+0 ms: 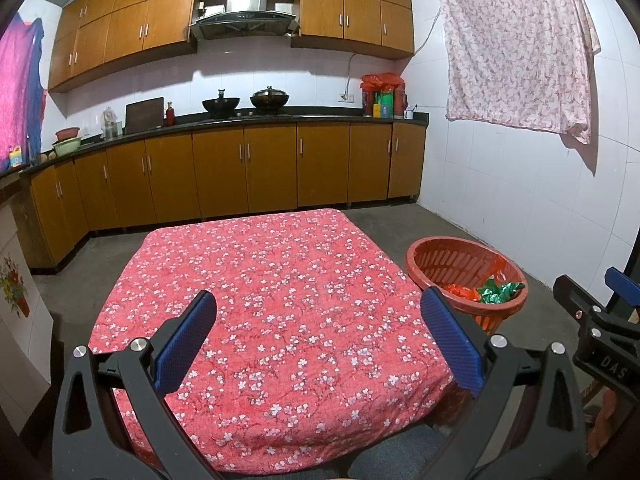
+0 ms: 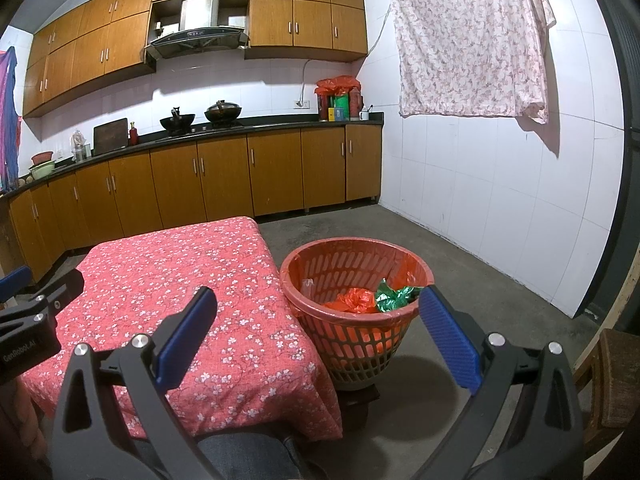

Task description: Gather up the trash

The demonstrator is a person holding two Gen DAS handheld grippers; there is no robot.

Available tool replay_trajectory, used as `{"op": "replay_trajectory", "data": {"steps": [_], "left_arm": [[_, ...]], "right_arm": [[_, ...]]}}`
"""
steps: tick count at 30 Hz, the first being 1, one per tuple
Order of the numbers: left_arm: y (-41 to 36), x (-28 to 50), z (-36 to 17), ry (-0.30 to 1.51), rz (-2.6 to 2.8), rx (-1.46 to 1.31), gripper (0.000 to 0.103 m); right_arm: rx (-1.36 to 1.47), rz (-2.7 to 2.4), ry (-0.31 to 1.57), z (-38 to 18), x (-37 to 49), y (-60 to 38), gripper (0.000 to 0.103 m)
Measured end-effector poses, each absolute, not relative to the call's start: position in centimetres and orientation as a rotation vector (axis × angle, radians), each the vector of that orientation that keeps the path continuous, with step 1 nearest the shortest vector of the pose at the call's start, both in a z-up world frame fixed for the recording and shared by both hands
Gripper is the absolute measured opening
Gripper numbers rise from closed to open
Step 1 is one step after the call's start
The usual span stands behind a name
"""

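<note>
Kitchen cabinets behind, your counter (image 1: 280,280) lies bare of trash; the crumpled wrappers (image 2: 394,296) already sit in the basket (image 2: 356,332) nearest your right gripper (image 2: 316,332), both it and the left gripper (image 1: 320,336) released, empty.

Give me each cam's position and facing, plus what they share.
Left wrist: on the left hand-held gripper, open, above the table, facing the cabinets; the right hand-held gripper shows at its right edge.
Right wrist: on the right hand-held gripper, open, aimed between the table and the basket; a jeans-clad leg shows below.
Shared: table, basket, green wrapper, counter.
</note>
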State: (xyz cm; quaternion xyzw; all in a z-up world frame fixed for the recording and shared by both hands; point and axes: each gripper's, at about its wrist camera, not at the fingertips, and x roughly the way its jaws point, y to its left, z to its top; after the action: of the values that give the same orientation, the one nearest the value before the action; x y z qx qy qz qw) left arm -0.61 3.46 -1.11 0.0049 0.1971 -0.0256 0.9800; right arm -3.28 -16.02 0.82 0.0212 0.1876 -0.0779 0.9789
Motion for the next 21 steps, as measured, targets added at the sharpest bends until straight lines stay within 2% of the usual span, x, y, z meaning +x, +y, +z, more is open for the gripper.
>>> {"op": "replay_trajectory", "data": {"steps": [21], "left_arm": [[3.39, -0.51, -1.11, 0.406, -0.054, 0.008, 0.101]], "right_arm": [[0.047, -0.158, 0.381, 0.59, -3.32, -15.88, 0.099]]}}
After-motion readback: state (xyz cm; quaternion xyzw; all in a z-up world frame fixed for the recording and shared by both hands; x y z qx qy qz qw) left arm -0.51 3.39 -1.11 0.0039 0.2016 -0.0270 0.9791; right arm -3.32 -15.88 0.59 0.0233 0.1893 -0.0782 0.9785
